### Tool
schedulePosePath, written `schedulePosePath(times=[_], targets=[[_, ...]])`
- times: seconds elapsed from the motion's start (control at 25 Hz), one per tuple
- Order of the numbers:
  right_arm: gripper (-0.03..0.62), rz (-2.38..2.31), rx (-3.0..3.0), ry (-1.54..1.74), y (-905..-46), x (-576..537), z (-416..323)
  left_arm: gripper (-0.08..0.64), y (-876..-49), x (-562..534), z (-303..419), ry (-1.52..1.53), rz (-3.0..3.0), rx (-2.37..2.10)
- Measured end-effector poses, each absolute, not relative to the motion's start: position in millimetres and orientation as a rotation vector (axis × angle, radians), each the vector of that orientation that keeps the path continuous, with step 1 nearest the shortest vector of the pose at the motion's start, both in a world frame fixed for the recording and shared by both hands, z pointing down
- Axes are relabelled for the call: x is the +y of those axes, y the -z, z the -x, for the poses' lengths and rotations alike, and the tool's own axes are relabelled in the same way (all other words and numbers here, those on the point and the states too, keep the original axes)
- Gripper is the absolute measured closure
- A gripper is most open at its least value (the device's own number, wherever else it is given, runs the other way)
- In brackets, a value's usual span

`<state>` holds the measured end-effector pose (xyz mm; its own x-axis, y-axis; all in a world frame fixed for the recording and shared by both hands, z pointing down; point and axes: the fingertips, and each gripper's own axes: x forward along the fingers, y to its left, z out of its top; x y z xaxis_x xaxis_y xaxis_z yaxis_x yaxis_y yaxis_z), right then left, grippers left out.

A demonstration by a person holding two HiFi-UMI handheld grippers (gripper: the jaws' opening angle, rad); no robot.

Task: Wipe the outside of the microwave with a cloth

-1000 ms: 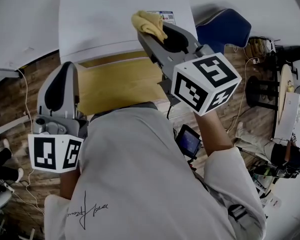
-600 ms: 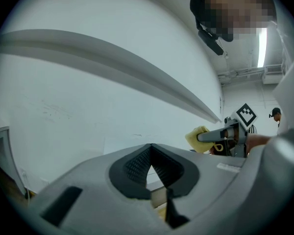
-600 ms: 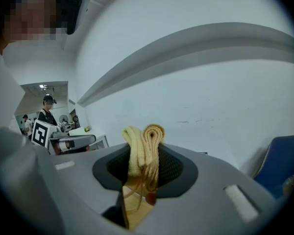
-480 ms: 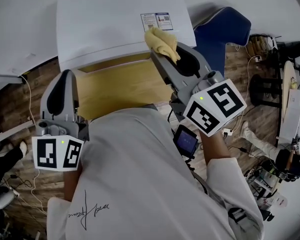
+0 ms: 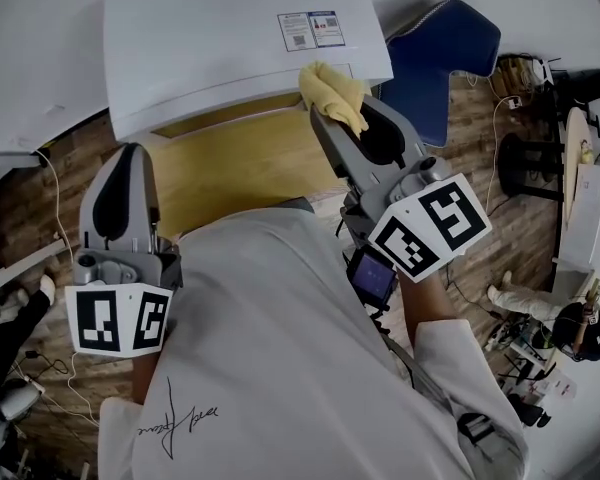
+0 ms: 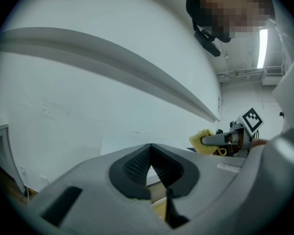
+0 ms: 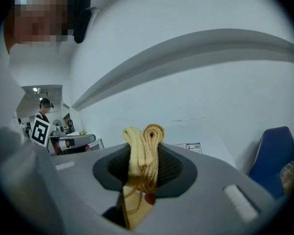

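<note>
Reaching forward with the right hand-held gripper (image 5: pixel 328 108), pinching a folded yellow cloth (image 5: pixel 332 90) at the near right edge of the white microwave (image 5: pixel 210 38), just near its printed label (image 5: pixel 310 30). Holding the left hand-held gripper (image 5: pixel 122 158) back at the left, pressed together, empty. Only in the right gripper view: doubled folds upright between ribbed pads (image 7: pixel 171 168). Only in the left gripper view: the cloth side-on, far right.

Chair, worktop and floor clutter round about.
A blue chair (image 5: pixel 442 56) stands right of the pale wooden worktop (image 5: pixel 242 168); a white cable (image 5: pixel 490 128) trails over the plank floor (image 5: pixel 20 198) near a black stand (image 5: pixel 525 173).
</note>
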<state>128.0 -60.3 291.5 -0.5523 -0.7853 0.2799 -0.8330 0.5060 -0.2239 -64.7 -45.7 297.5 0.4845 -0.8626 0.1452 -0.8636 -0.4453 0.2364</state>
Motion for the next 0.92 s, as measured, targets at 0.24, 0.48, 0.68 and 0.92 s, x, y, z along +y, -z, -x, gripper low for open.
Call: schedulePosePath(times=[0.24, 0.48, 0.68, 0.92], targets=[[0.474, -1.390, -2.576, -0.462, -294.1, -55.6, -122.3, 0.566, -303.8, -43.8, 63.4, -0.041, -2.465, -1.438], [0.474, -1.385, -2.542, -0.459, -302.8, -54.9, -118.9, 0.568, -312.8, -44.1, 65.0, -0.074, -2.464, -1.414], [0.477, -1.338, -2.552, -0.423, -303.4, -53.1, -106.1, 0.568, -319.0, -43.4, 63.0, -0.127, -2.498, -1.378], [0.483, -1.315, -2.559, -0.398, -305.0, -49.6, -97.0, 0.568, -326.8, -40.1, 65.0, -0.172, -2.495, -1.375]])
